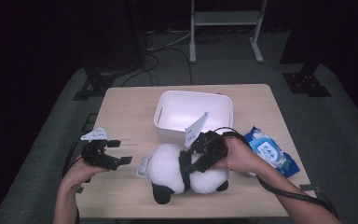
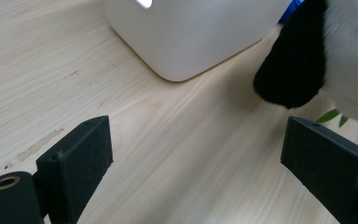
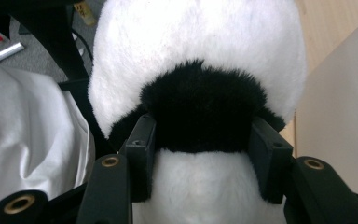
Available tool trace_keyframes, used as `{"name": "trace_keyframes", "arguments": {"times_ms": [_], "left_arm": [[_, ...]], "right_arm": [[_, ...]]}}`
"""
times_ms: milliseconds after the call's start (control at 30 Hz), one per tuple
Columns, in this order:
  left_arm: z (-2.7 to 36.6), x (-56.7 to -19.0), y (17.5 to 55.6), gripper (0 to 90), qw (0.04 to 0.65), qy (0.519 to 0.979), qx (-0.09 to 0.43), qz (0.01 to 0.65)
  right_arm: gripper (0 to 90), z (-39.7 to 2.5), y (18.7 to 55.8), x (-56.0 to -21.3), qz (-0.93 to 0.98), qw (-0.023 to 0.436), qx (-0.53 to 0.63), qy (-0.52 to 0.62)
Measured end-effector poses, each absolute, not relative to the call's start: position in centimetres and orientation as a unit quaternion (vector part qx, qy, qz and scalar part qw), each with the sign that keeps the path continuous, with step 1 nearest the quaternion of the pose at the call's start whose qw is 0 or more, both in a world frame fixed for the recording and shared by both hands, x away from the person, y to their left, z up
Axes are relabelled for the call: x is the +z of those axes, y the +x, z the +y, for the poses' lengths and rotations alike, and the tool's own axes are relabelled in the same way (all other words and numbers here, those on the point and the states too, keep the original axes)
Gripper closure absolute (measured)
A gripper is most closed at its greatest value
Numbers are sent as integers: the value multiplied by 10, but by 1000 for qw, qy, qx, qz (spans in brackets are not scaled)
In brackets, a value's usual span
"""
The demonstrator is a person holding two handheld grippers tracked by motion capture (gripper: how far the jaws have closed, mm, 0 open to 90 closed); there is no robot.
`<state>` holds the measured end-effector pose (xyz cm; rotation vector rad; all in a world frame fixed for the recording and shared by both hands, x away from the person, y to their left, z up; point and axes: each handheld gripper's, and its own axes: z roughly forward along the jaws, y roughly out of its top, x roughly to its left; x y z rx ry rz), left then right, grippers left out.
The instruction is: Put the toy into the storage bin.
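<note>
Panda toy [image 1: 186, 172] lies on its side in the lower middle of the high view, on the light wooden table [image 1: 121, 112]. It is fluffy, white and black. The right gripper [image 1: 196, 161] has its two jaws pressed on the black band around the panda's middle. In the right gripper view the panda [image 3: 200, 60] takes up the middle of the frame, and the black jaws squeeze the black fur from both sides.

The left gripper [image 1: 116, 153] is at the lower left of the high view, just left of the panda and not touching it. Its jaws are wide apart and hold nothing. In the left gripper view bare table [image 2: 168, 154] shows between them, and the panda's black paw [image 2: 291, 60] hangs in the upper right.

A small tag [image 1: 142, 167] sticks out of the panda's left end in the high view. The words on it are too small to read.

A white tub [image 1: 193, 114] stands just above the panda in the middle of the frame. A blue packet of wipes [image 1: 270, 151] lies at the right, near the person's right hand [image 1: 240, 156]. The writing on it is too blurry to read.
</note>
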<state>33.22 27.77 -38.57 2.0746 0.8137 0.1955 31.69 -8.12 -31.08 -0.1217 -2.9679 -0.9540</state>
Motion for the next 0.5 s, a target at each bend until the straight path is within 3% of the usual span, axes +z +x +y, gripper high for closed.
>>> {"name": "trace_keyframes", "arguments": {"times_ms": [500], "left_arm": [[286,-390,333,77,437,830,76,338]], "right_arm": [[503,-89,316,-258,-949,-9,-311,-40]]}}
